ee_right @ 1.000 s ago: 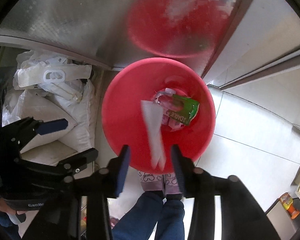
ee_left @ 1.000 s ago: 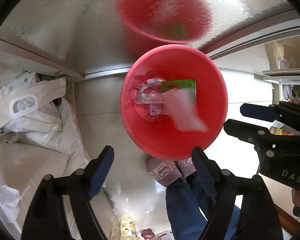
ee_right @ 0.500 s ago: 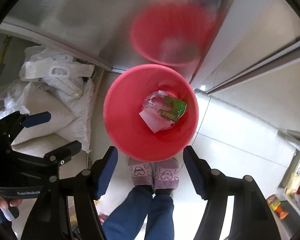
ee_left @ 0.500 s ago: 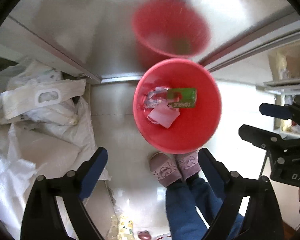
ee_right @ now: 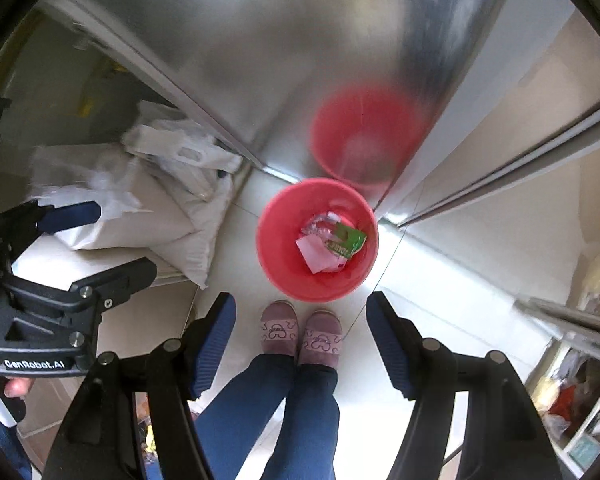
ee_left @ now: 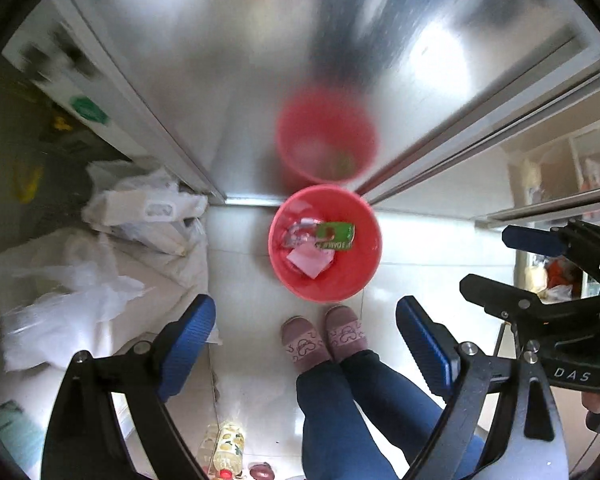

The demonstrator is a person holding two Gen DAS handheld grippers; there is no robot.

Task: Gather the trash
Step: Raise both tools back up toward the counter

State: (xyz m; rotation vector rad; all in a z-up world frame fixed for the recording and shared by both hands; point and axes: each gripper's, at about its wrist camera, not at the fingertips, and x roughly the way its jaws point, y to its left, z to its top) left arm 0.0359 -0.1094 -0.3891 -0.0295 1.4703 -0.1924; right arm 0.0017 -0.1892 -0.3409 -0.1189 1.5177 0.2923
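The left gripper [ee_left: 304, 348] pointed straight down with its blue pads [ee_left: 188, 344] spread wide and nothing between them; the right gripper [ee_right: 300, 344] hung likewise, its jaws parted and empty. Only the left wrist view showed a bottle [ee_left: 224, 450] on the floor at 6 o'clock, and the right gripper side-on at 3 o'clock. Only the right wrist view showed cluttered shelves [ee_right: 580, 412] at 4 o'clock, and the left gripper at 9 o'clock. The red bin [ee_left: 356, 276] stood on the floor well below both grippers, toward 12 o'clock from their tips, holding a green packet [ee_left: 336, 236], a pale paper scrap [ee_left: 308, 260] and a crumpled clear wrapper [ee_left: 296, 232]. The person's slippers [ee_right: 300, 334] stood just beside its near rim. White bags [ee_left: 140, 232] lay at 9 o'clock on the pale tiled floor [ee_left: 252, 272], and a steel cabinet front [ee_left: 260, 80] at 12 o'clock mirrored the bin
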